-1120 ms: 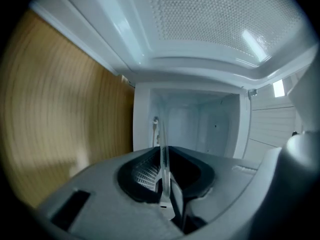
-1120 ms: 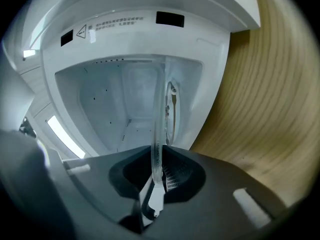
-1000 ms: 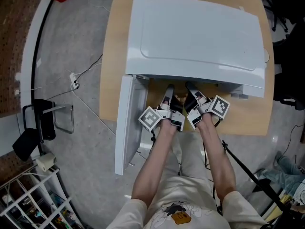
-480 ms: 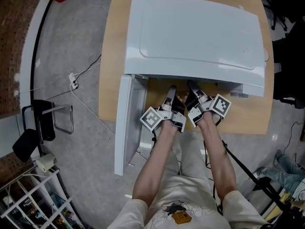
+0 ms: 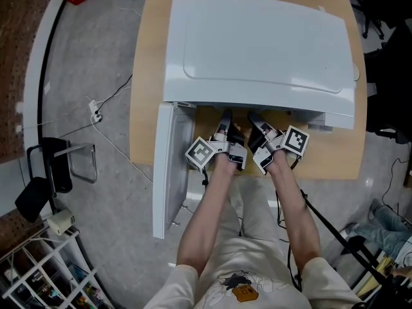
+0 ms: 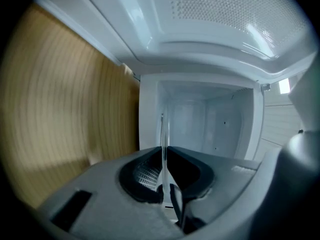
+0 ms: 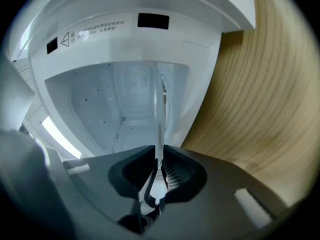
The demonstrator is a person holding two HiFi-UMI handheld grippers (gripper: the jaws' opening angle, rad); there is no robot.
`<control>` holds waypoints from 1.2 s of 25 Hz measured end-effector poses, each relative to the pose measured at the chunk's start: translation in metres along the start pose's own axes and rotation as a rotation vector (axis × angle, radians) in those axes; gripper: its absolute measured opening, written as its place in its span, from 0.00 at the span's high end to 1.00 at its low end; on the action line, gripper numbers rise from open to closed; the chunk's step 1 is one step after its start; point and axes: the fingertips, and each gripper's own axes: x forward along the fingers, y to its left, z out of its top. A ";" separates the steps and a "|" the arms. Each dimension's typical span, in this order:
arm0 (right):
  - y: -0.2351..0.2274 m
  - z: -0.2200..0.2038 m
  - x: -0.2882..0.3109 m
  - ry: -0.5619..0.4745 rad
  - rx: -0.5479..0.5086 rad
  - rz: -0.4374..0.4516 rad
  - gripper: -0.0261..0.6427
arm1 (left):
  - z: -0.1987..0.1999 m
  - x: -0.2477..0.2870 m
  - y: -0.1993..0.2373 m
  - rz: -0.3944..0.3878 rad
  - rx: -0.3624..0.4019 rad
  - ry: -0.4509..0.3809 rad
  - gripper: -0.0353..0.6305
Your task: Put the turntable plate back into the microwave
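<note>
A white microwave (image 5: 257, 44) stands on a wooden table (image 5: 143, 108) with its door (image 5: 168, 172) swung wide open at the left of the head view. The person's two forearms reach side by side toward the open front. The left gripper (image 5: 224, 116) and the right gripper (image 5: 253, 117) both point into the opening, their tips under the edge of the microwave's top. The turntable plate (image 6: 163, 131) is clear glass and appears only edge-on, as a thin pale line running up from between each pair of jaws against the white cavity (image 6: 210, 119). It is held at the mouth of the microwave between the two grippers, and from above the microwave's top hides it. In the left gripper view the jaws are clamped on the rim, the dark pads meeting the glass from both sides, with the door's perforated window (image 6: 225, 9) filling the top of the picture. In the right gripper view the jaws have just been easing open a little, yet the rim sits between them and the pads lie against it on either side – a grip on the plate. Whether the plate touches the cavity floor cannot be told.
</note>
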 end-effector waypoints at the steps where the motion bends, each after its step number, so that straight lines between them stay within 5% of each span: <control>1: 0.001 -0.003 0.001 0.006 0.002 0.004 0.87 | 0.002 0.000 -0.001 0.001 -0.001 -0.006 0.90; 5: -0.005 -0.008 0.006 0.009 0.009 -0.003 0.83 | 0.011 0.002 -0.005 -0.004 -0.019 -0.030 0.90; 8: -0.011 -0.007 0.009 0.006 0.005 -0.029 0.90 | 0.014 0.002 -0.001 -0.012 -0.027 -0.032 0.90; 19: -0.009 0.020 0.000 -0.124 0.006 -0.066 0.91 | -0.010 -0.001 -0.015 -0.018 -0.054 0.037 0.91; 26: -0.006 0.042 0.000 -0.150 -0.032 -0.072 0.91 | -0.003 0.004 -0.001 -0.001 -0.040 0.011 0.95; 30: 0.003 0.041 -0.004 -0.163 -0.015 -0.029 0.85 | 0.000 0.011 -0.003 0.024 -0.029 0.011 0.95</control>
